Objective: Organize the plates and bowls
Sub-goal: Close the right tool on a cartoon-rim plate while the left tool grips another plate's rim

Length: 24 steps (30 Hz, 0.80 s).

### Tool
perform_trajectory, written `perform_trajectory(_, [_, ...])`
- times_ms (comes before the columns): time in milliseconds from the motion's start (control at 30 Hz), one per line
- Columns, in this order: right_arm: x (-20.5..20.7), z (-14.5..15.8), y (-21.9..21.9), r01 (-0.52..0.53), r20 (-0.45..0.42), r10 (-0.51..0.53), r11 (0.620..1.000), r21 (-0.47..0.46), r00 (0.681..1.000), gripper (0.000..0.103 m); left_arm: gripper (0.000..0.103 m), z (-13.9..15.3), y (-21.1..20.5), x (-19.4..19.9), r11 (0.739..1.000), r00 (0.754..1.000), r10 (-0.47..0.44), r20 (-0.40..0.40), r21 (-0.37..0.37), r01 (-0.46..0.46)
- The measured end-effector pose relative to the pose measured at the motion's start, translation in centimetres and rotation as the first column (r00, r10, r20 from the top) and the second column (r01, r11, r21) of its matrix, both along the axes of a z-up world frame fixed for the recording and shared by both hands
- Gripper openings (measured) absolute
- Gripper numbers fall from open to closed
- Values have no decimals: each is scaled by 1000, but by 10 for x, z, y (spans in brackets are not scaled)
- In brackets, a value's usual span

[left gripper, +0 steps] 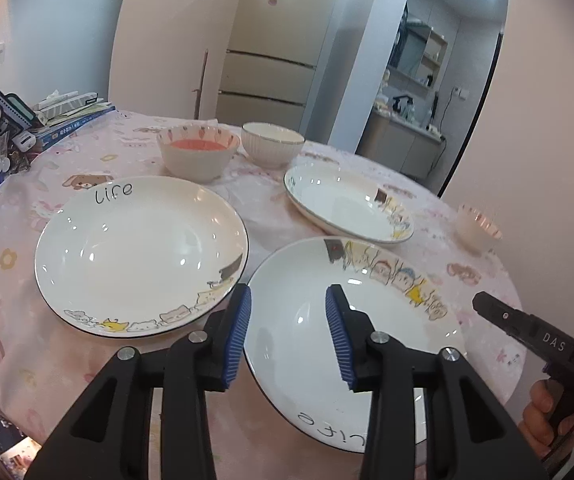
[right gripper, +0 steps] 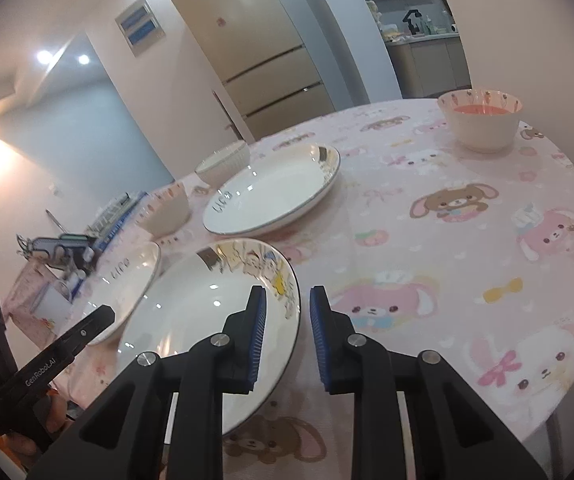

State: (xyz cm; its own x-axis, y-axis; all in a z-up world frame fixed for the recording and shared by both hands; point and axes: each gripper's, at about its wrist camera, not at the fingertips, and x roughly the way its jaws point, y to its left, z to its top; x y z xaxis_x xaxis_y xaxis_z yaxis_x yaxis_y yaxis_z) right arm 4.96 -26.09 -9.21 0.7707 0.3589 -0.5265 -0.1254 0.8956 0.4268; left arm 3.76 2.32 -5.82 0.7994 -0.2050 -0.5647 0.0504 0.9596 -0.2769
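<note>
**Ana:** Left wrist view first, reading across with the nearest plate (left gripper: 367, 320) as our marker. Left of it lies a second plate (left gripper: 139, 252), rims close, though I cannot tell if they touch. Behind that one stands a bowl with a red inside (left gripper: 197, 156), and beside it a ribbed white bowl (left gripper: 273, 144). Behind the marker sits a third plate (left gripper: 347, 204), and to its right, near the table's edge, a small bowl (left gripper: 477, 226).

**Ben:** And the left gripper (left gripper: 289, 336)?

**Ana:** Jaws apart, holding nothing. It hangs over the marker's near-left rim, one pad outside the edge, the other above the well. The plate lies straight ahead and below.

**Ben:** Right wrist view?

**Ana:** The right gripper (right gripper: 287, 336) is also parted and empty. It straddles the same plate's (right gripper: 207, 320) right-hand rim, one pad over the dish, the other over the pink tablecloth (right gripper: 447, 240).

**Ben:** So which hand is nearer?

**Ana:** Both look equally close, on opposite edges. I judge the next move a two-sided lift of this plate, probably onto a neighbour.
</note>
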Motion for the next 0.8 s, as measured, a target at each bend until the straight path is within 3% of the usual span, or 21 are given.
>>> perform_trajectory(67, [-6, 6, -6, 35, 48, -37, 999, 26, 998, 26, 58, 4, 7, -4, 999, 999, 24, 25, -37, -23])
perform_trajectory(133, [-11, 12, -11, 64, 83, -66, 998, 28, 994, 28, 59, 6, 14, -4, 998, 999, 37, 29, -58, -35])
perform_trajectory(167, [-11, 14, -12, 64, 88, -66, 998, 22, 994, 40, 64, 6, 16, -2, 998, 1000, 24, 20, -63, -23])
perform_trajectory(200, [-11, 15, -13, 61, 87, -62, 998, 17, 994, 59, 71, 5, 18, 0, 997, 1000, 7, 4, -71, -6])
perform_trajectory(233, [-10, 15, -14, 63, 80, -64, 998, 16, 995, 63, 75, 3, 20, 2, 997, 1000, -1, -11, -76, 0])
perform_trajectory(267, [-10, 14, -15, 67, 76, -68, 997, 24, 995, 63, 82, 1, 21, 4, 997, 1000, -2, -28, -80, 0])
perform_trajectory(367, [-6, 8, -16, 52, 52, -54, 998, 38, 997, 63, 83, -10, 24, 11, 993, 996, -15, -88, -115, 4])
perform_trajectory(467, [0, -1, -15, 33, 27, -35, 997, 71, 999, 63, 83, -26, 33, 22, 970, 985, -51, -165, -243, 9])
perform_trajectory(533, [5, -6, -13, 36, 17, -37, 997, 71, 999, 56, 83, -38, 39, 27, 940, 977, -75, -199, -340, 3])
perform_trajectory(667, [14, -16, -11, 18, -19, -16, 994, 111, 1000, 47, 69, -47, 41, 29, 932, 971, -67, -228, -361, -20])
perform_trajectory(767, [21, -25, -7, -5, -57, 14, 989, 147, 998, 44, 40, -51, 43, 31, 921, 969, -67, -239, -388, -32])
perform_trajectory(800, [23, -29, -6, -6, -74, 18, 988, 157, 997, 44, 37, -53, 43, 32, 917, 967, -78, -242, -399, -26])
